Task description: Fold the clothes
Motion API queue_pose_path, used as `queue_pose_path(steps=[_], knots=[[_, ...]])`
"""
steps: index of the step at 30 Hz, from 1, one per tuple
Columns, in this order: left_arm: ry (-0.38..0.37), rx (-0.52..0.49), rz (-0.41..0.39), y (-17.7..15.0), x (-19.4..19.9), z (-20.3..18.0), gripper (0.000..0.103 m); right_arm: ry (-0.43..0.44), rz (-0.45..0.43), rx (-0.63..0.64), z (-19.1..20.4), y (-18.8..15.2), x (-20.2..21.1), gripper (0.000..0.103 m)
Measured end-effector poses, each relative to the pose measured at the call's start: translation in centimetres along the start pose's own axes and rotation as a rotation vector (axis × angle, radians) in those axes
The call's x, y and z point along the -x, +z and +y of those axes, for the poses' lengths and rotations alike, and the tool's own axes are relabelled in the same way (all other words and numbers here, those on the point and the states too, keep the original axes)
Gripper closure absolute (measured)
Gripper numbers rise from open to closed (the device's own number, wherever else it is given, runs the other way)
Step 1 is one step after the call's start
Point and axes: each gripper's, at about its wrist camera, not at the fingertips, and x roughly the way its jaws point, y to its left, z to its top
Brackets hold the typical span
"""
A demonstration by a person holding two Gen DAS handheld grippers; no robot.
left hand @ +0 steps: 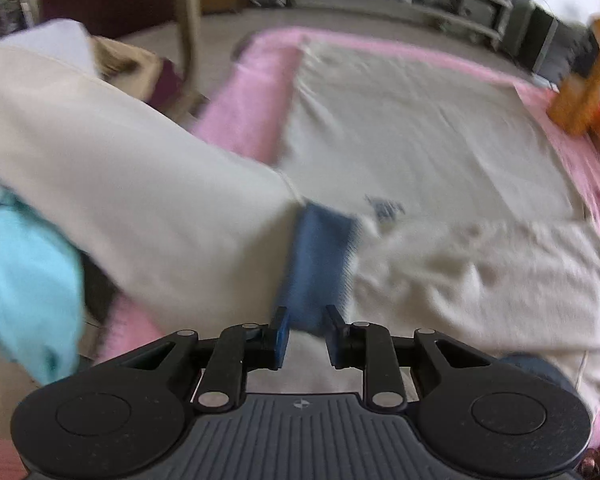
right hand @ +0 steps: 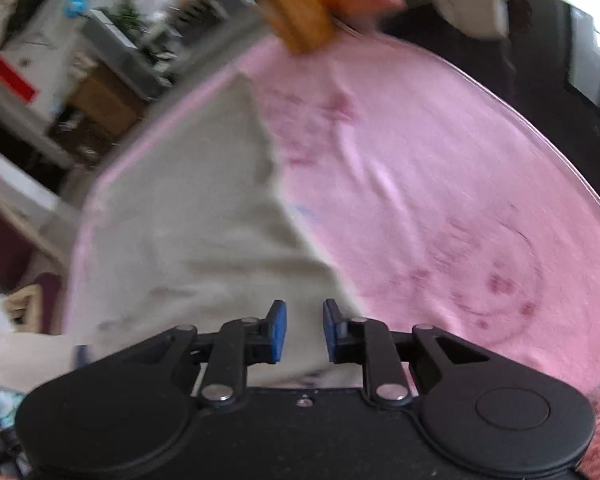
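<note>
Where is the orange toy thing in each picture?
Left wrist view: the orange toy is at the far right edge, upper part, standing on the pink blanket.
Right wrist view: the orange toy is at the top, just left of centre, at the blanket's far edge.
Shared landmark: the cream garment lying on the pink blanket; it fills the lower left of the right wrist view.

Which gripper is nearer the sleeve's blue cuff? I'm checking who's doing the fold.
Left. The left gripper has the blue cuff between its jaws; the right gripper hangs over the cream garment's edge, cuff unseen.
</note>
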Motion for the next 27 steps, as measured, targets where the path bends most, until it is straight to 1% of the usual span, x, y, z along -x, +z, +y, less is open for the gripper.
queue_pose_path(steps=[1, 3, 4, 6, 8, 11, 14, 17, 18, 19, 23, 27], knots=[[-0.008, 0.027, -0.022, 0.3, 0.9, 0.9, 0.078, 0.033, -0.017, 0.007, 1.0, 0.1, 0.6, 0.082], [-0.032, 0.084, -0.066, 0.9, 2.7, 2.8, 0.078, 0.093, -0.053, 0.024, 3.0, 0.1, 1.7, 0.078], [-0.043, 0.110, -0.089, 1.2, 3.6, 3.9, 0.078, 0.121, -0.062, 0.029, 4.2, 0.2, 2.0, 0.073], [-0.051, 0.164, -0.141, 1.9, 5.5, 6.2, 0.078, 0.179, -0.080, 0.040, 6.5, 0.5, 2.8, 0.070], [-0.046, 0.215, -0.207, 2.5, 7.4, 8.7, 0.077, 0.252, -0.063, 0.030, 9.3, 0.8, 2.5, 0.066], [-0.034, 0.287, -0.296, 3.1, 9.5, 12.9, 0.077, 0.285, 0.020, 0.066, 14.3, 0.5, 1.1, 0.064], [-0.018, 0.370, -0.370, 3.6, 11.1, 17.4, 0.078, 0.258, 0.085, 0.190, 20.2, -0.9, -0.9, 0.064], [-0.020, 0.458, -0.424, 3.9, 12.2, 21.5, 0.077, 0.320, 0.138, 0.288, 25.2, -2.8, -2.5, 0.064], [-0.020, 0.488, -0.438, 3.9, 12.3, 22.7, 0.075, 0.340, 0.155, 0.321, 26.9, -3.5, -3.0, 0.064], [-0.024, 0.509, -0.449, 4.1, 12.3, 23.7, 0.073, 0.340, 0.161, 0.334, 27.5, -3.8, -3.2, 0.064], [-0.044, 0.575, -0.482, 5.2, 11.7, 27.1, 0.072, 0.339, 0.183, 0.387, 30.0, -5.3, -4.2, 0.063], [-0.066, 0.601, -0.491, 6.8, 10.3, 28.7, 0.071, 0.337, 0.205, 0.439, 32.5, -6.7, -5.2, 0.060]])
